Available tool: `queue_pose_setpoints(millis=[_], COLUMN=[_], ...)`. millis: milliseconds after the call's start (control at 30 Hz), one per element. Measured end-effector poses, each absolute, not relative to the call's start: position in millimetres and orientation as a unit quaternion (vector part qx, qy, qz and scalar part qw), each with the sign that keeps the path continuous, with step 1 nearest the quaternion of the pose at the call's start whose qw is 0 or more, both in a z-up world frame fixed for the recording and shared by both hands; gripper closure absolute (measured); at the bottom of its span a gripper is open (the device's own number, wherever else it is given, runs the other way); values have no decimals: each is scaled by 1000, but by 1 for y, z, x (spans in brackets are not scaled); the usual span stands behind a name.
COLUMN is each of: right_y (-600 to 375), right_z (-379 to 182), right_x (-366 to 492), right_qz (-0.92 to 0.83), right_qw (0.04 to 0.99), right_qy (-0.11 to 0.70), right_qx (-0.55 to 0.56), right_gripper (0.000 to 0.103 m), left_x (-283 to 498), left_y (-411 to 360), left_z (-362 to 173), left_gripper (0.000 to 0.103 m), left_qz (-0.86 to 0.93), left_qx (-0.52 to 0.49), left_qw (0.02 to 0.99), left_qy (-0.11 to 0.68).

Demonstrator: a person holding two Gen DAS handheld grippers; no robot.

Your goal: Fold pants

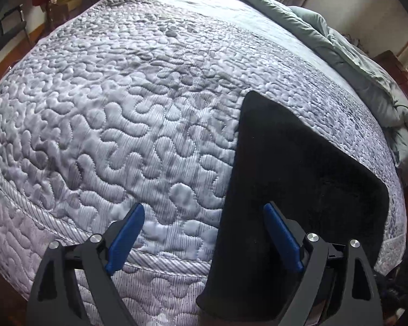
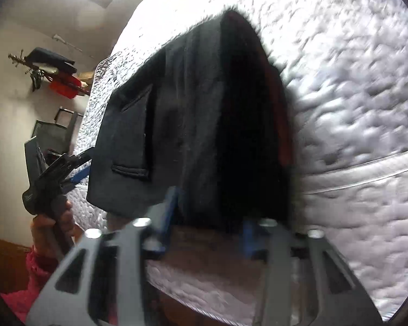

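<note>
Dark folded pants [image 1: 299, 168] lie flat on the quilted grey bed cover [image 1: 122, 125], near the bed's front edge. My left gripper [image 1: 204, 220] hangs open over the pants' left edge, its blue pads [image 1: 127, 233] wide apart and touching nothing. In the right wrist view the pants [image 2: 198, 114] show a back pocket [image 2: 133, 135]. My right gripper [image 2: 209, 225] stands open at their near edge, with the cloth's border between the blurred pads [image 2: 168, 212] and not pinched. The left gripper [image 2: 76, 168] shows at the pants' left corner, held by a hand [image 2: 65, 217] in a pink sleeve.
A crumpled grey-green duvet [image 1: 353, 62] is bunched along the far right of the bed, by the wooden bed frame [image 1: 394, 65]. A coat rack with clothes [image 2: 49, 65] and a dark chair [image 2: 51, 133] stand by the wall. Wooden floor [image 2: 5, 258] lies below the bed edge.
</note>
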State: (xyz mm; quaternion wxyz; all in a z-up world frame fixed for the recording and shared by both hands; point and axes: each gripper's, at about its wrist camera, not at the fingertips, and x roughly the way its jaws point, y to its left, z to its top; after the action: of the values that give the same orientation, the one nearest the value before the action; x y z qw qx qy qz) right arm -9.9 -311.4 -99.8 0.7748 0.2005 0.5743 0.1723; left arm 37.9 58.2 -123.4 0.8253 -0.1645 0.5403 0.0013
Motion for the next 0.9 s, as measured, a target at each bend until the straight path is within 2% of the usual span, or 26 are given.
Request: queue_pose_setpoints(millis=[67, 200, 333, 433, 500, 567, 667, 900], right_y=[-319, -327, -316, -311, -307, -300, -291, -296], right_z=[-78, -46, -63, -80, -87, -88, -74, -11], right_x=[-12, -20, -22, -17, -13, -9, -14, -19], right_qz=[138, 126, 153, 155, 169, 148, 147, 159], right_qw=[799, 822, 796, 784, 778, 787, 805, 854], right_qy=[565, 542, 570, 578, 572, 575, 557, 481], right_qx=[150, 120, 134, 164, 198, 169, 142, 122], right_gripper=[43, 43, 41, 44, 53, 68, 75, 79], left_x=[35, 30, 21, 14, 12, 10, 7, 2], left_y=[55, 43, 37, 37, 38, 38, 38, 35], left_z=[-116, -112, -120, -126, -127, -127, -126, -128], left_gripper=[14, 12, 12, 11, 10, 10, 8, 6], left_qz=[-5, -17, -32, -31, -30, -31, -32, -39], left_qx=[-160, -137, -148, -156, -159, -157, -153, -169], left_qw=[829, 831, 821, 815, 813, 813, 813, 810], left_qy=[536, 540, 550, 557, 559, 560, 561, 561])
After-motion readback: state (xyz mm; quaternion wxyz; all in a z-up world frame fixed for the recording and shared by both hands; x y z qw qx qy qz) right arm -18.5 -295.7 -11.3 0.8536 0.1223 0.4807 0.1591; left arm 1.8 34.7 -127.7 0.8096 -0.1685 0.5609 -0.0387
